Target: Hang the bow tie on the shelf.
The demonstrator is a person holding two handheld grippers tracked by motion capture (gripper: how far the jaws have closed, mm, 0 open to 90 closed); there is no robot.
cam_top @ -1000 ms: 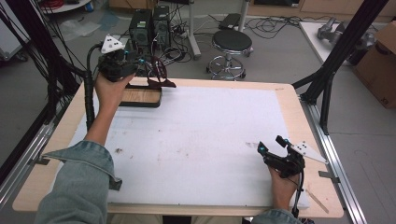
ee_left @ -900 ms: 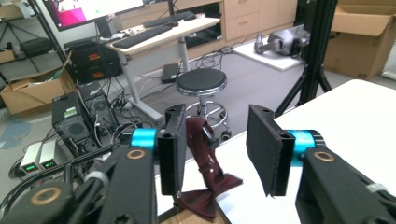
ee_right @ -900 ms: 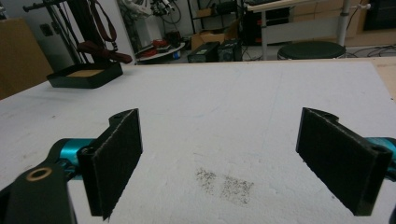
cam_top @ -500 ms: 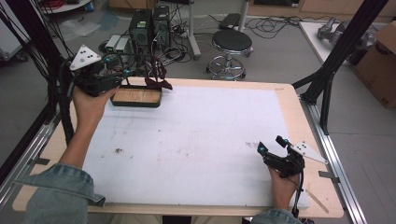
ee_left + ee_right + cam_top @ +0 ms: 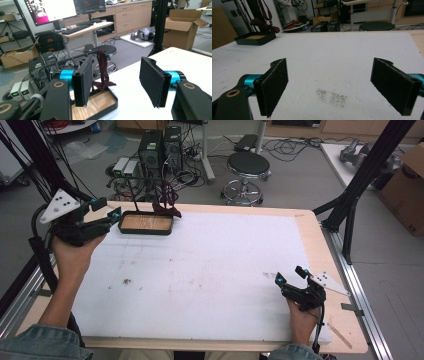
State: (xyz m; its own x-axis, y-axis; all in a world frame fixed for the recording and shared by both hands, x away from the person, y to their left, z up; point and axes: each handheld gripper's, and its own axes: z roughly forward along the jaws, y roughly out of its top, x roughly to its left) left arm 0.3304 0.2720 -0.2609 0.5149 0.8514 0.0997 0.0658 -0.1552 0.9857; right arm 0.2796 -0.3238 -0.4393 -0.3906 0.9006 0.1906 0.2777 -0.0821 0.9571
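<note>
At the near right of the table (image 5: 305, 227) we held the right gripper (image 5: 288, 275) low over the white mat (image 5: 200, 270), its jaws spread wide with nothing between them. A patch of dark specks (image 5: 331, 96) lay on the mat just ahead of it. At the far left edge we held the left gripper (image 5: 106, 209), its jaws also wide apart and empty. Just right of it sat a tray (image 5: 146, 224) with a wooden bottom, and a dark red strap (image 5: 102, 72) hung from a stand (image 5: 150, 182) over the tray's far right corner. Beyond the table stood a stool (image 5: 247, 167).
</note>
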